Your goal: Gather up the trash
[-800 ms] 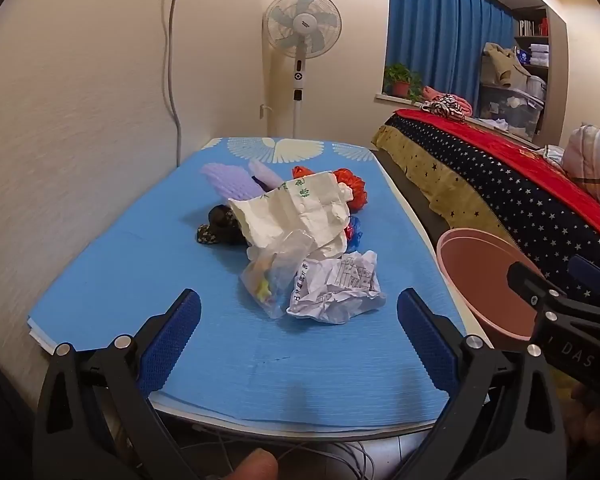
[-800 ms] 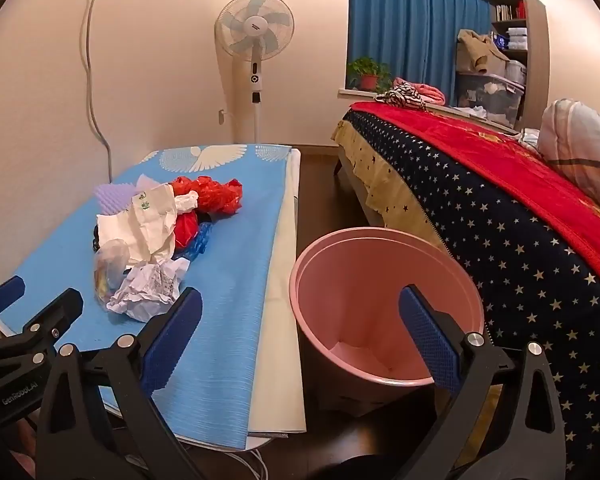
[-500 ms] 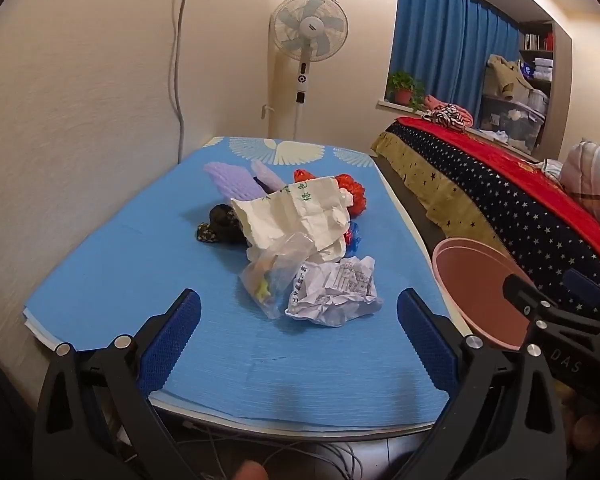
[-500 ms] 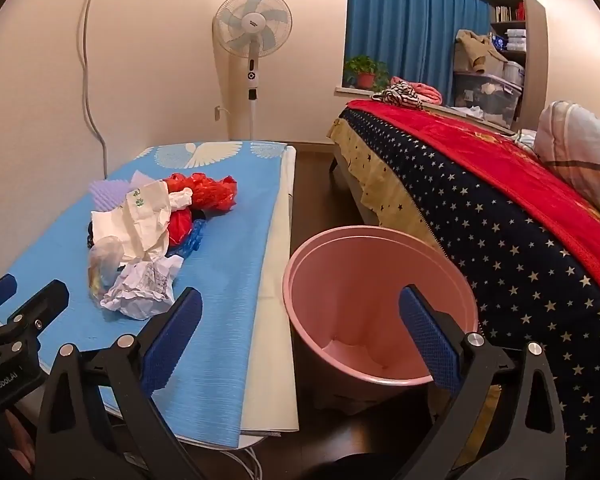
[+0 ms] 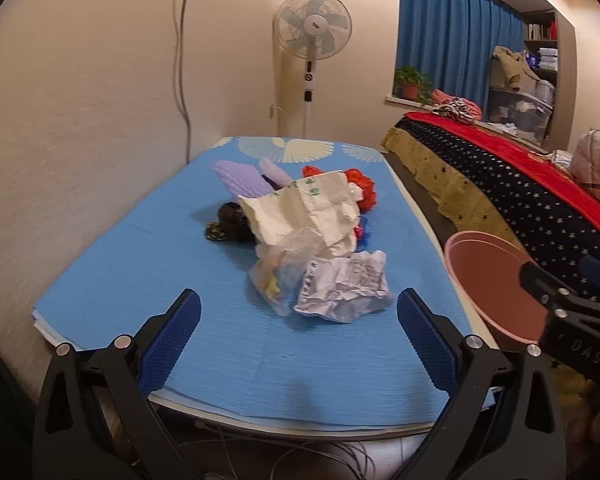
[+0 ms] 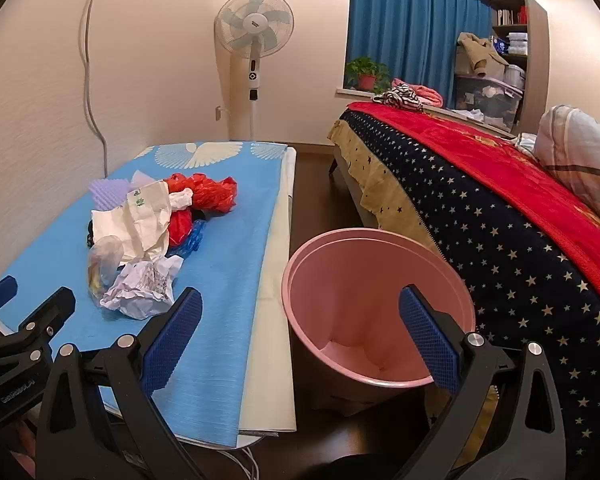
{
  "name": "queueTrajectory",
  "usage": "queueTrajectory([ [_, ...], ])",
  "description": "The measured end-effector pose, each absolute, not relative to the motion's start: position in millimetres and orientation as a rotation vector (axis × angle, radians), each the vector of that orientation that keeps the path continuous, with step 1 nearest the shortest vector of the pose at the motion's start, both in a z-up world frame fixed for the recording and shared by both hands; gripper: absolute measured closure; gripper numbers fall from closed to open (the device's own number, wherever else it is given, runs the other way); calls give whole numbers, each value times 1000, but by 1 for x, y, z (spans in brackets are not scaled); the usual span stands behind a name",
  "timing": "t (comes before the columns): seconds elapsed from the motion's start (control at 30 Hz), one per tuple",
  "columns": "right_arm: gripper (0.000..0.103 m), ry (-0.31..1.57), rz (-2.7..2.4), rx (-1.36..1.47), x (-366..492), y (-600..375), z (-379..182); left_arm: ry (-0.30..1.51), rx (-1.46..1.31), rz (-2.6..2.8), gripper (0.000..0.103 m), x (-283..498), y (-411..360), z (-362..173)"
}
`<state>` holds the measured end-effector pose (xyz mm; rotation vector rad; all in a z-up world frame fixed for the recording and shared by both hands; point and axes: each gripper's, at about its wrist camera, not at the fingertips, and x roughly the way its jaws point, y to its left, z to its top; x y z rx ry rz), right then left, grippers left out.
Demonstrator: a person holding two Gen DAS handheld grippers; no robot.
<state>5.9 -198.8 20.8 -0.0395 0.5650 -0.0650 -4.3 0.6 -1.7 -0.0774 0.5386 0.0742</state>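
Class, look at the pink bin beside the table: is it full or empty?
Empty, as far as it shows. In the right wrist view the pink bin shows bare inner walls and floor; the trash pile lies on the table.

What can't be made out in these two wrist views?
- Dark object, left wrist view: half hidden behind cream paper bag; identity unclear.
- Crumpled white paper: print too small to read.
- Pink bin, left wrist view: cut off by the right gripper.

The right gripper [image 5: 572,312], seen from the left wrist, bears pale letters of which only "DAS" can be made out. The crumpled paper [image 5: 342,284] carries printed lines too small to read, and the cream paper bag [image 5: 312,212] has green marks, also illegible.
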Motion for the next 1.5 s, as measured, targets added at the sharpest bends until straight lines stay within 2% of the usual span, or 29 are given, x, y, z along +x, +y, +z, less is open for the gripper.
queueTrajectory([
  [1.1, 7, 558, -56, -45, 5, -195, 22, 537, -86, 80, 8, -5, 2, -2],
  [1.5, 11, 564, -47, -43, 7, -192, 23, 537, -87, 79, 8, -6, 2, -1],
])
